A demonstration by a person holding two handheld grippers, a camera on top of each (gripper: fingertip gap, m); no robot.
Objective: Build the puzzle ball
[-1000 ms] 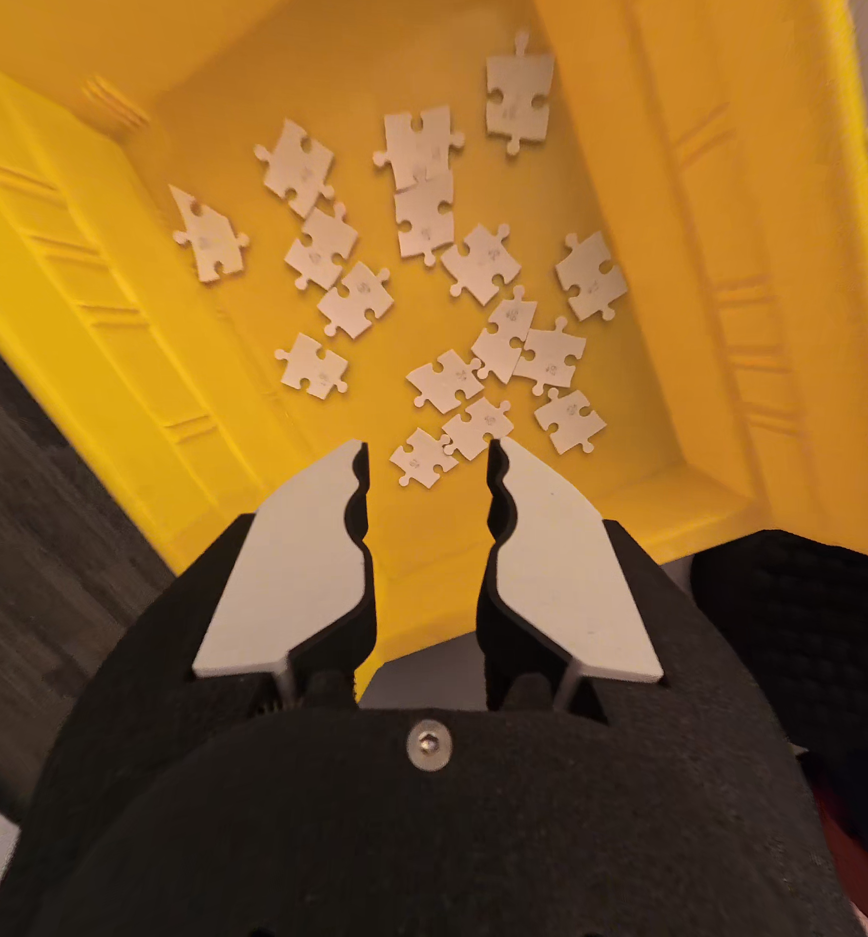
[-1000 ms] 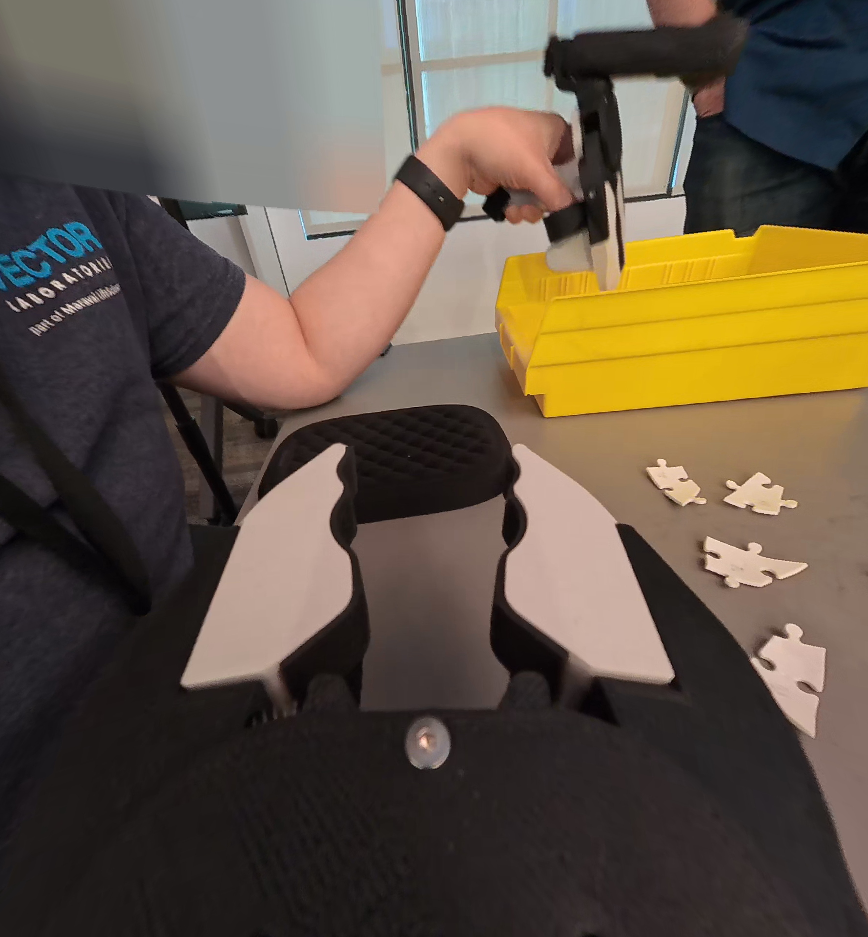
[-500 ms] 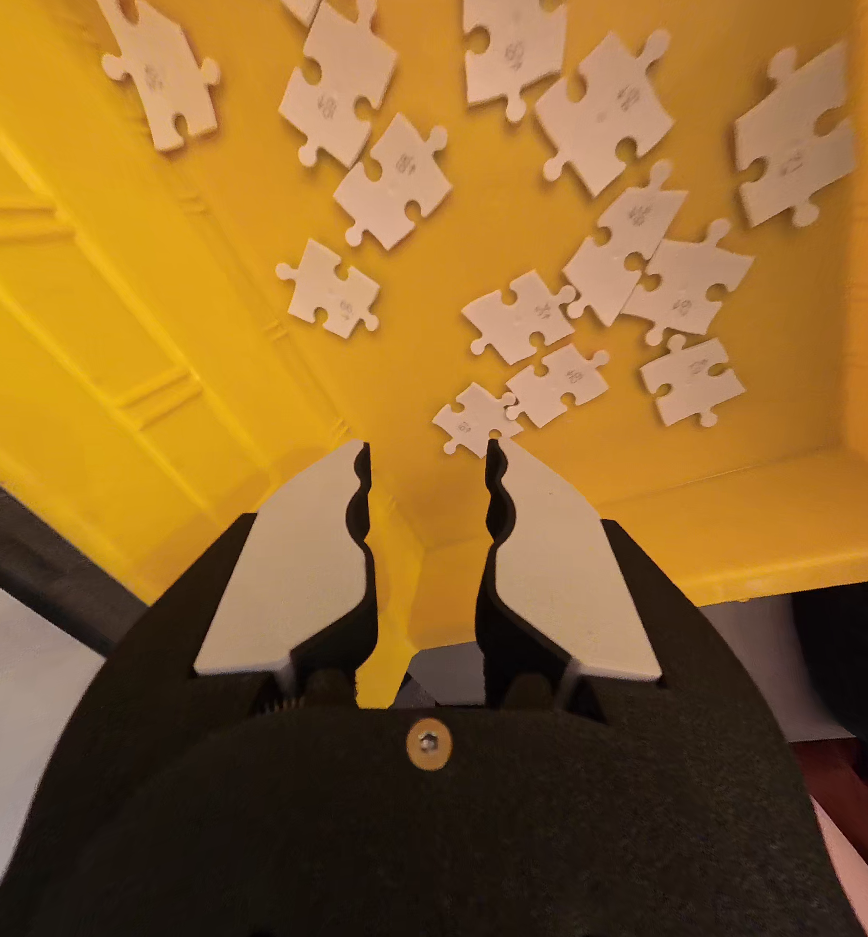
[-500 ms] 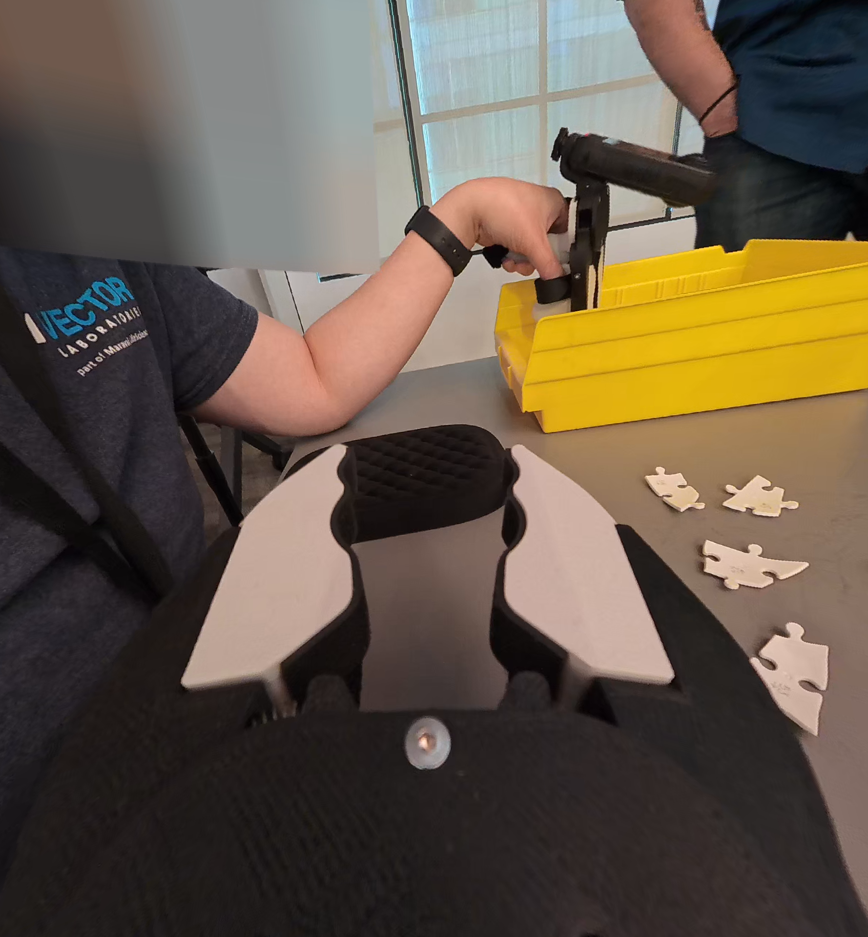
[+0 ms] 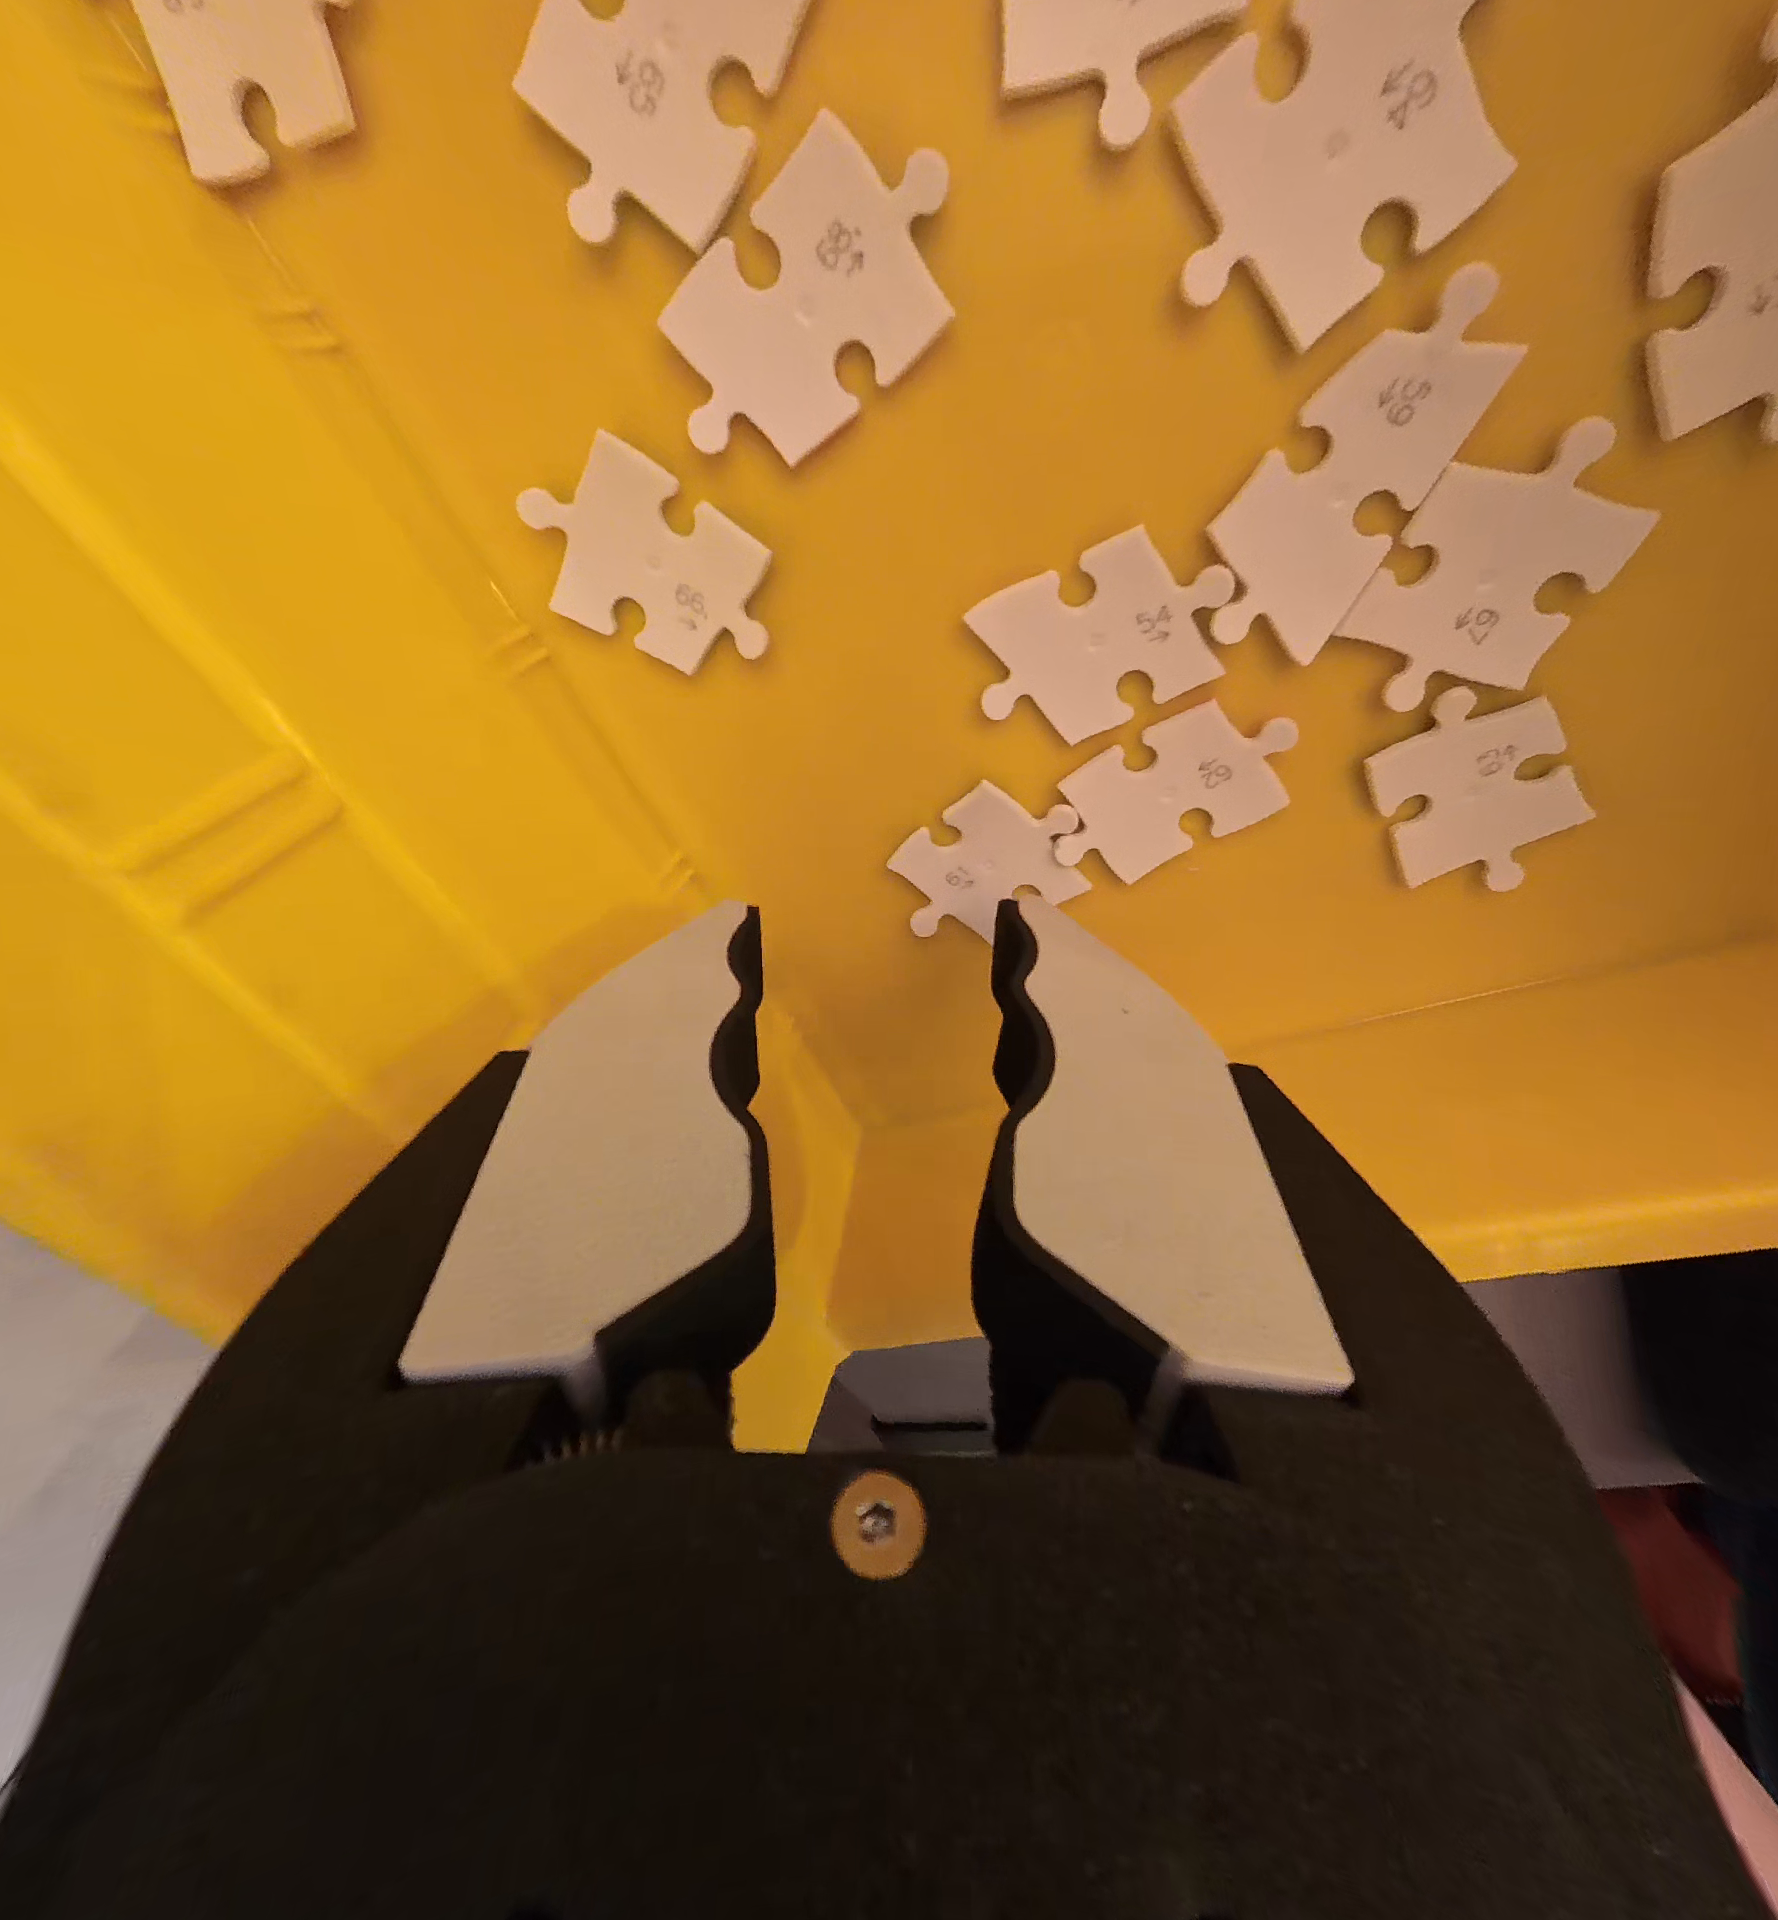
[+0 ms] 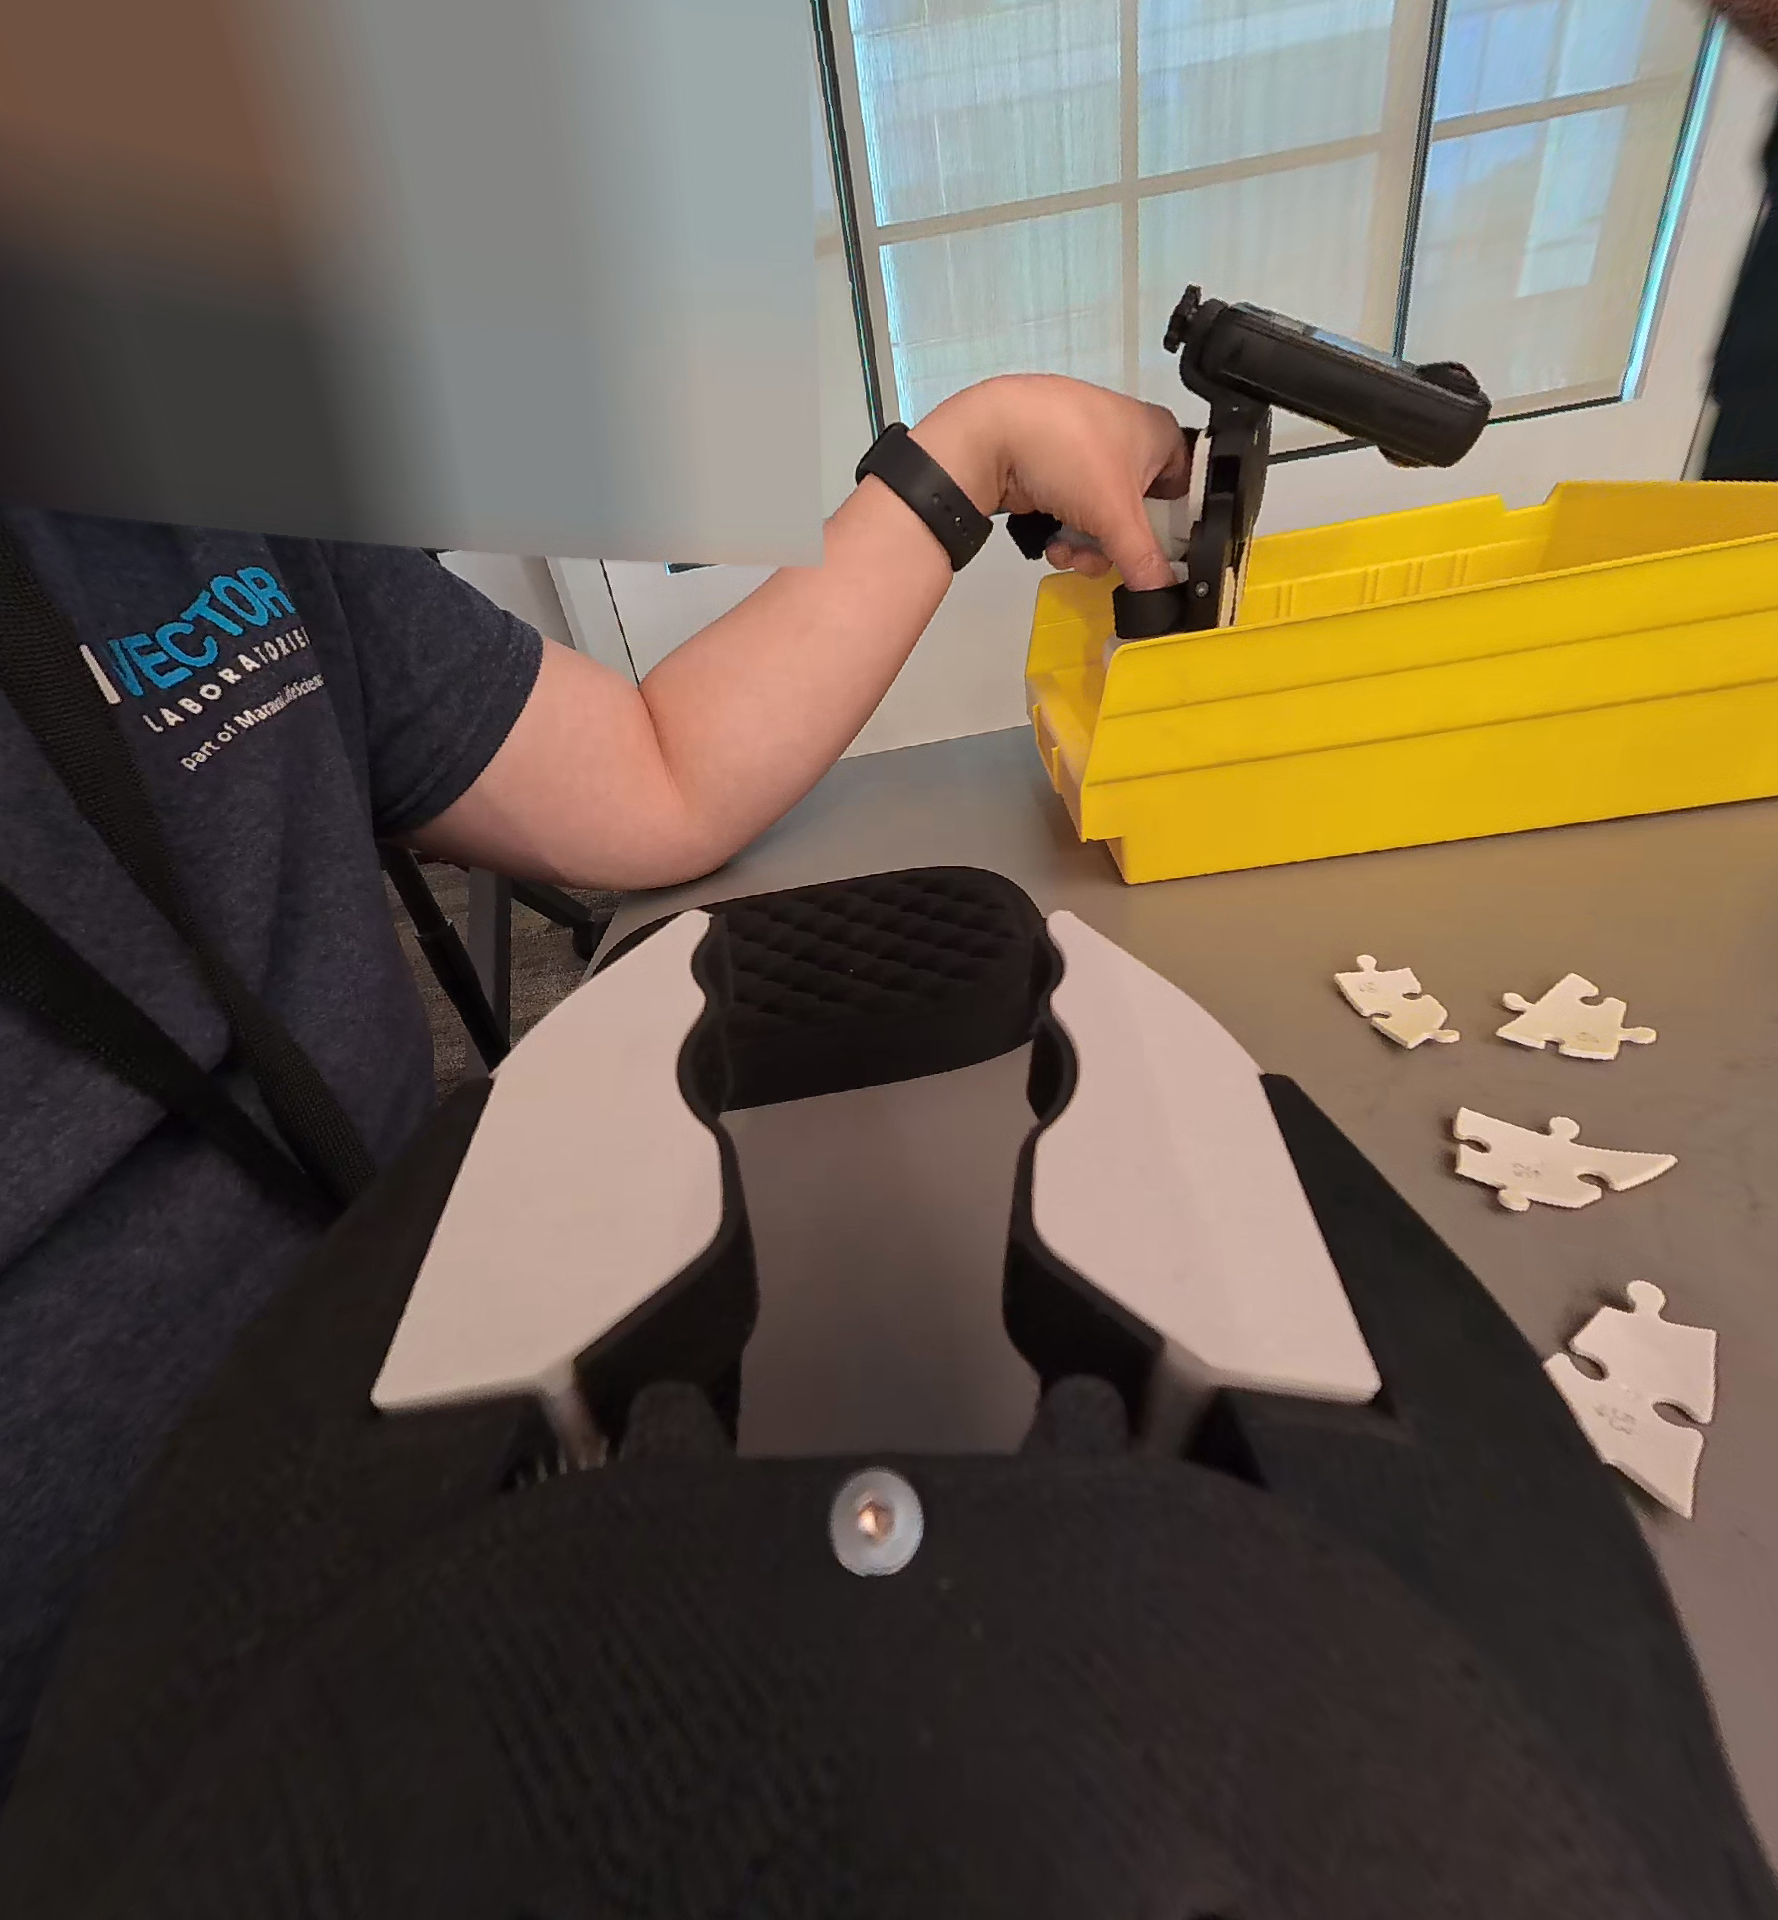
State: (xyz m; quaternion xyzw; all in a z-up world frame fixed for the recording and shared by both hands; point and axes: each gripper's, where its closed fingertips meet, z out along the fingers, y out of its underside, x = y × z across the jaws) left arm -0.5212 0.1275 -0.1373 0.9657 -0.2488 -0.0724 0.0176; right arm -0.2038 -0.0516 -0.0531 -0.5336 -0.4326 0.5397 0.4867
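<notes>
**Left gripper down in the yellow bin, right gripper waiting over the counter**

The left gripper (image 5: pixel 874 914) is lowered inside the yellow bin (image 5: pixel 241 727), its two pale fingers spread with a clear gap and nothing between them. On the bin floor lie many white puzzle pieces, blank side up with small markings. The nearest piece (image 5: pixel 978 862) sits just beyond the tip of the gripper's right finger, seemingly touching it, and a second piece (image 5: pixel 1176 784) butts against that one. Another piece (image 5: pixel 656 556) lies alone nearer the bin's left wall, and the rest scatter farther along the bin floor.

From the right wrist view, the bin (image 6: pixel 1487 727) stands on the grey counter (image 6: pixel 1228 904), and a hand (image 6: pixel 1061 457) wearing a black wristband holds the left gripper tipped down over the bin's near end. The right gripper (image 6: pixel 874 935) hangs above the counter in front of the bin, fingers wide apart and holding nothing, with a black padded block (image 6: pixel 864 977) just past its tips. More loose pieces (image 6: pixel 1550 1153) rest on the counter in front of the bin, off to the right gripper's right side. A window stands behind the bin.
</notes>
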